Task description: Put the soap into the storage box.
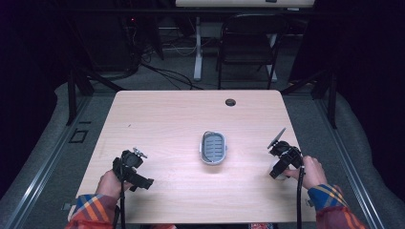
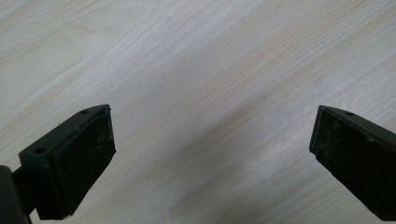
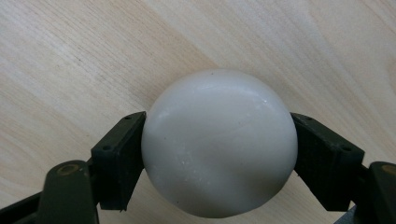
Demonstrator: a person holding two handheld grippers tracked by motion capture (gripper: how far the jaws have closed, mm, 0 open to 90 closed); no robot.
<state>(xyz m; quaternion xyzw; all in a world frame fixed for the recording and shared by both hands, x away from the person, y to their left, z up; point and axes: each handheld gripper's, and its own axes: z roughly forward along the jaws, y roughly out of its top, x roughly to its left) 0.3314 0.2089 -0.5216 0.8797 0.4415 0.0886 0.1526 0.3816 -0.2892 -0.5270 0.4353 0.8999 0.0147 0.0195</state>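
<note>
A smooth white rounded bar, like a soap [image 3: 219, 142], sits clamped between the two black jaws of my right gripper [image 3: 218, 149], close above the wooden table. From above, the right gripper [image 1: 282, 164] is near the table's right edge, with the white soap [image 1: 275, 168] peeking out beside it. My left gripper [image 2: 212, 144] stands open over bare wood with nothing between its jaws; in the high view the left gripper [image 1: 131, 167] is near the front left. A grey oval dish with a slatted insert [image 1: 213, 147] rests at the table's middle.
The light wooden table [image 1: 167, 119] has a small round cable hole [image 1: 230, 102] near its far edge. Beyond it stand a black chair [image 1: 248, 43] and a white table leg [image 1: 197, 47]. Cables trail from both grippers toward the front edge.
</note>
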